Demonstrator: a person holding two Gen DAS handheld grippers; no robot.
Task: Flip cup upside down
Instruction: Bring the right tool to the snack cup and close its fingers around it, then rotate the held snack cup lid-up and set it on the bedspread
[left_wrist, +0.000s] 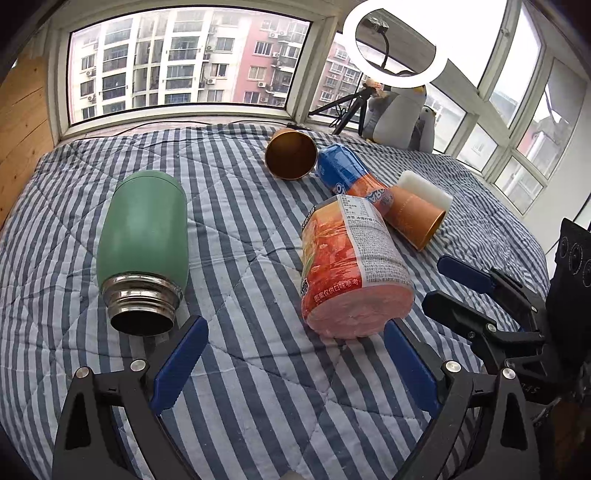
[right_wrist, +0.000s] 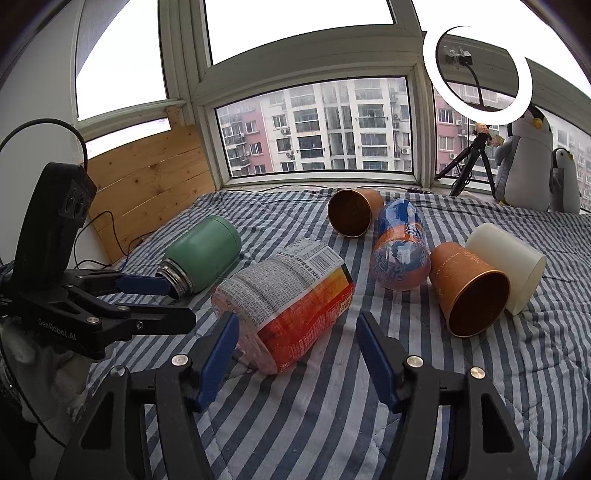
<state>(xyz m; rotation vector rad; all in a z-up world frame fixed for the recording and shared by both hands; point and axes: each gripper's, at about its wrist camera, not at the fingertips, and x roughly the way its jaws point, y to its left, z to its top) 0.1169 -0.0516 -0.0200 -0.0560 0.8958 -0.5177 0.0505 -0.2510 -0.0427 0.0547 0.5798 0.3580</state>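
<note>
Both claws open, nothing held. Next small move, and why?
Probably ease the right claw forward around the orange-labelled bottle: it lies on its side on the striped quilt, nearest, partly between the open fingers. The left claw is also open and empty.

flask (left_wrist: 142, 236) left | bottle (left_wrist: 351, 266) centre | cups (left_wrist: 415, 218) behind, right

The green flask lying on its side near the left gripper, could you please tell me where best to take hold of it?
Grip the green flask across its wide painted body, coming from above with the jaws straddling its sides. It lies on the striped quilt, so the steel neck faces the left gripper and offers only a short threaded surface.
</note>
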